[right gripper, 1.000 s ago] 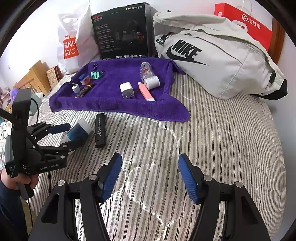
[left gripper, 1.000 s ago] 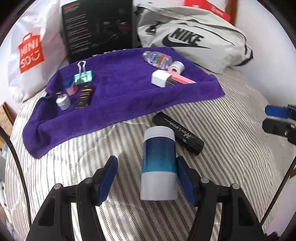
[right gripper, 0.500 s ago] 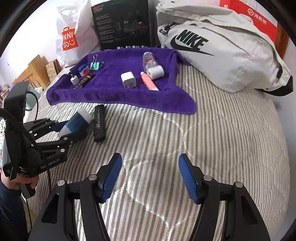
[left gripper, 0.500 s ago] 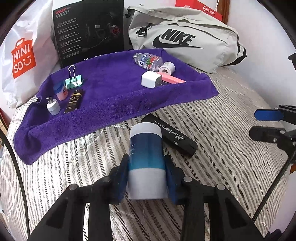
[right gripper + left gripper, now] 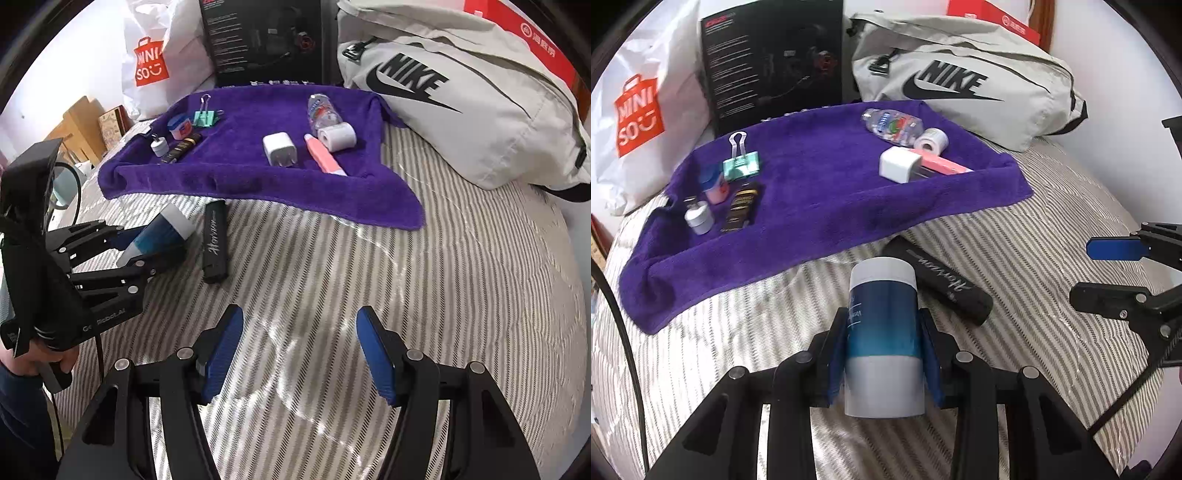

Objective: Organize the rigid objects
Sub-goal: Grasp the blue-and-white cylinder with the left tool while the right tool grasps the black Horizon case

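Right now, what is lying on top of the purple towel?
On the purple towel: binder clip, small jar, white charger, pink tube, clear bottle, tape roll. Underneath is hidden.

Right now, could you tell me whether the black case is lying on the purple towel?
No, the black case lies on the striped bedcover, just off the near edge of the purple towel.

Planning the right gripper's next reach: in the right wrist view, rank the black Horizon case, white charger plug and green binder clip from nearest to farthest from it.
From the right gripper:
1. Black Horizon case, on the striped bedding, left of centre.
2. White charger plug, mid purple towel.
3. Green binder clip, towel's far left.
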`<state>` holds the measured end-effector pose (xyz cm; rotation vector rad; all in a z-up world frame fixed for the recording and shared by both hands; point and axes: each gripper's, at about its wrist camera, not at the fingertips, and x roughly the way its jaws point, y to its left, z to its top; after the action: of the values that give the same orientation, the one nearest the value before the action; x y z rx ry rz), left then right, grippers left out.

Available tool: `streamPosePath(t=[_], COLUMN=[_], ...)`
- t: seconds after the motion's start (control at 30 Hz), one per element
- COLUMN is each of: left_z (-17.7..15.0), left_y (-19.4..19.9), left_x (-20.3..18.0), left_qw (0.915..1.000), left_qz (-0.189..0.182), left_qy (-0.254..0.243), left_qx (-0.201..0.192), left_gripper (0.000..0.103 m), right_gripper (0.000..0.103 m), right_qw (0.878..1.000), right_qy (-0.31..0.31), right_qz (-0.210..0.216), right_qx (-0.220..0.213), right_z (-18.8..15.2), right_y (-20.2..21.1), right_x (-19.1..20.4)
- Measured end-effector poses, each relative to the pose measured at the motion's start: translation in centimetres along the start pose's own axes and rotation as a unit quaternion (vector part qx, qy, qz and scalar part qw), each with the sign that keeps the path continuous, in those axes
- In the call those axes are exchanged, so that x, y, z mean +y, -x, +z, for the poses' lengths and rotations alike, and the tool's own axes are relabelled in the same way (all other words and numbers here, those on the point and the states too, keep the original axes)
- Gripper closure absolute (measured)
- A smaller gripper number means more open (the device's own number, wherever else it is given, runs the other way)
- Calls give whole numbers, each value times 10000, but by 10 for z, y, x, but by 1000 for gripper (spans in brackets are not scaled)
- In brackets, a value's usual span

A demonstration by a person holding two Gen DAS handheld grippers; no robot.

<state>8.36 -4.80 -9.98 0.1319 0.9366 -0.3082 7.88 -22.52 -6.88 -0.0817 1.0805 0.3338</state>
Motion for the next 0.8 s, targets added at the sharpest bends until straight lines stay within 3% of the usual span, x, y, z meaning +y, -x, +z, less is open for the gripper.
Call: streamPosePath(t=[0.17, 0.47, 0.73, 0.8], left_z=[-11, -26, -33, -33], left_y=[10, 24, 25, 24], left_x=[29, 73, 85, 86], left_qw=[9995, 9975, 9966, 9965], left_qz=[160, 436, 380, 367], left_qy=[237, 543, 714, 739], left_qx=[95, 140, 152, 147], left_gripper=[69, 69, 69, 69], right_gripper=[40, 42, 61, 73], right_qw=[9990, 9951, 9922, 9913], right_qy=[274, 835, 1201, 1256], right_qz=[296, 522, 299, 342], right_qx=[-214, -35, -170, -171], right_z=[16, 40, 45, 45], right_y=[-7, -49, -67, -66], right_x=[20, 56, 68, 70])
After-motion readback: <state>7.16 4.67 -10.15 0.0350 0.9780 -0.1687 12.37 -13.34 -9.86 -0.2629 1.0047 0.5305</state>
